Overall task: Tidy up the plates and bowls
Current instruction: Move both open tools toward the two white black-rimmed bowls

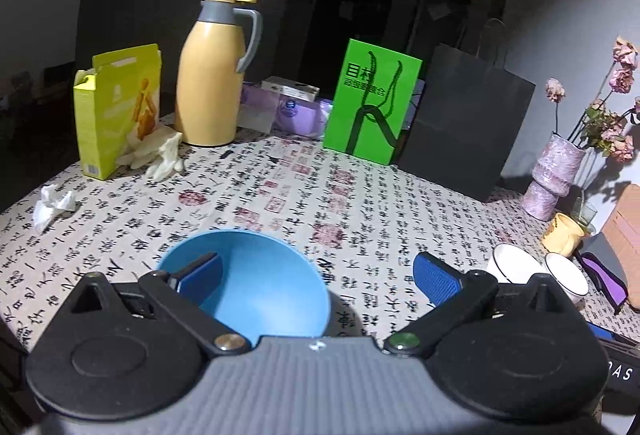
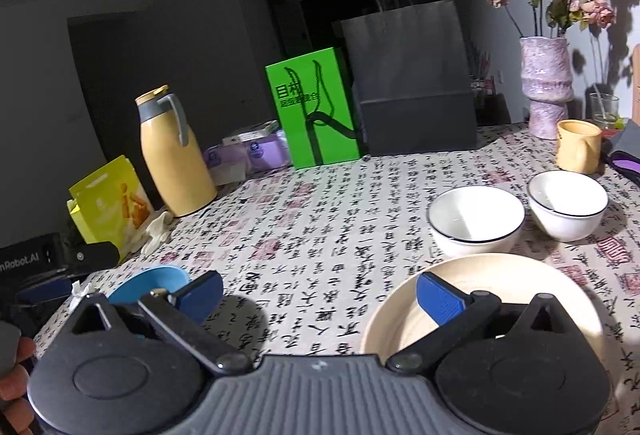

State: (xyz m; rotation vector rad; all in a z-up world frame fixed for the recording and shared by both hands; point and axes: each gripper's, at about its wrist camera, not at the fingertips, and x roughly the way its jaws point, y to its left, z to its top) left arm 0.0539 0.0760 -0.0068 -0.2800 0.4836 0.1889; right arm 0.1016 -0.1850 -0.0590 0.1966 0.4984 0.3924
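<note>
A blue bowl (image 1: 256,283) sits on the patterned tablecloth under my left gripper (image 1: 316,275), which is open; its left finger hangs over the bowl's inside and its right finger stands over the cloth. Two white bowls with dark rims (image 1: 516,263) (image 1: 568,275) show at the right. In the right wrist view a cream plate (image 2: 472,287) lies under the right finger of my open right gripper (image 2: 320,295). The two white bowls (image 2: 476,219) (image 2: 568,203) stand just beyond the plate. The blue bowl (image 2: 152,283) shows at the left, partly hidden by the finger.
Along the back stand a yellow thermos (image 1: 212,75), a yellow box (image 1: 116,111), a green bag (image 1: 372,103), a dark paper bag (image 1: 468,123) and a pink vase with flowers (image 1: 556,175). A yellow mug (image 2: 580,147) stands by the bowls. A hand (image 2: 12,387) shows at lower left.
</note>
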